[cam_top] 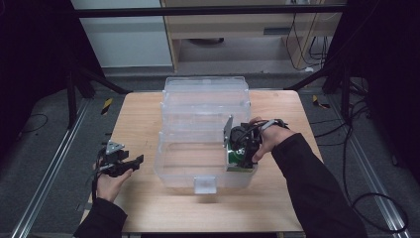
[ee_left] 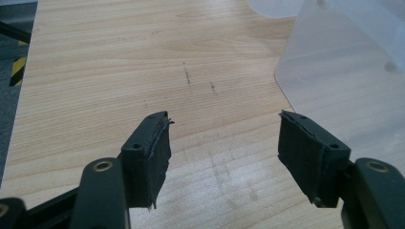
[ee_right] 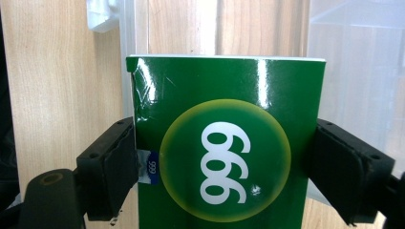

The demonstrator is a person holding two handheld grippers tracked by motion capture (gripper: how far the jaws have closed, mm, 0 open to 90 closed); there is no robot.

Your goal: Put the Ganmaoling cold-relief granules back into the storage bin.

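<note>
A green box [ee_right: 224, 143] with a yellow disc and white "999" print is clamped between the jaws of my right gripper [ee_right: 224, 167]. In the high view the right gripper [cam_top: 241, 148] holds this green box [cam_top: 236, 161] down inside the front right of a clear plastic bin [cam_top: 205, 99]. My left gripper [cam_top: 130, 162] hovers over the wooden table [cam_top: 143, 114] to the left of the bin, open and empty. In the left gripper view its black pads [ee_left: 155, 152] stand wide apart above bare wood, with the bin's corner [ee_left: 344, 71] at the upper right.
The clear bin has a small latch tab [cam_top: 205, 184] at its front wall. Black frame legs [cam_top: 74, 94] stand beside the table on both sides, and cables [cam_top: 356, 144] trail on the floor at the right. A cabinet [cam_top: 247, 29] stands beyond the table's far edge.
</note>
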